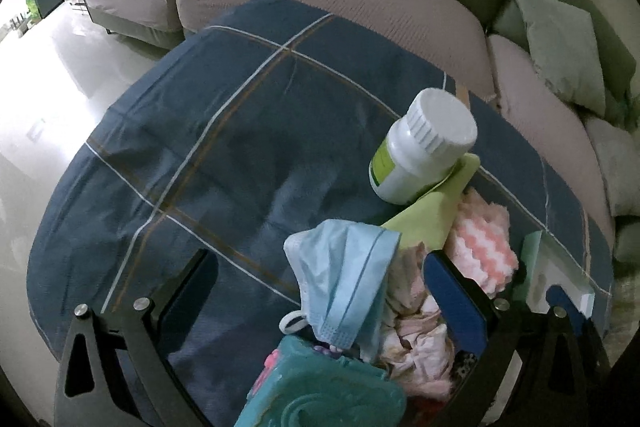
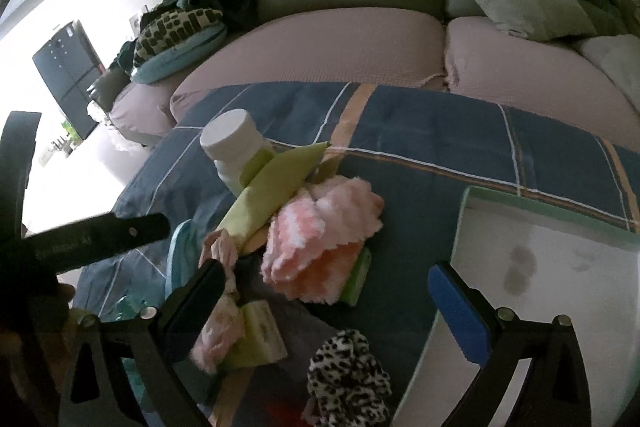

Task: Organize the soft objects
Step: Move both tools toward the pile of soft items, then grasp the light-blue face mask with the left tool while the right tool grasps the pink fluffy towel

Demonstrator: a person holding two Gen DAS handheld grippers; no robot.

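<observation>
Left gripper (image 1: 320,291) jaws are standing wide over a face mask (image 1: 352,279) and crumpled pink cloth (image 1: 412,339); a teal wipes pack (image 1: 320,391) is lying nearest. Right gripper (image 2: 324,303) jaws are gaping wide, empty, above a leopard scrunchie (image 2: 348,375). Beyond, a pink fluffy cloth (image 2: 320,239) and white bottle (image 2: 236,147) are crowding the blue plaid cover (image 2: 440,131); white tray (image 2: 552,267) right. No legible writing.

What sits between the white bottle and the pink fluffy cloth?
A folded yellow-green cloth lies between the white bottle and the pink fluffy cloth, clearest in the right wrist view.
</observation>
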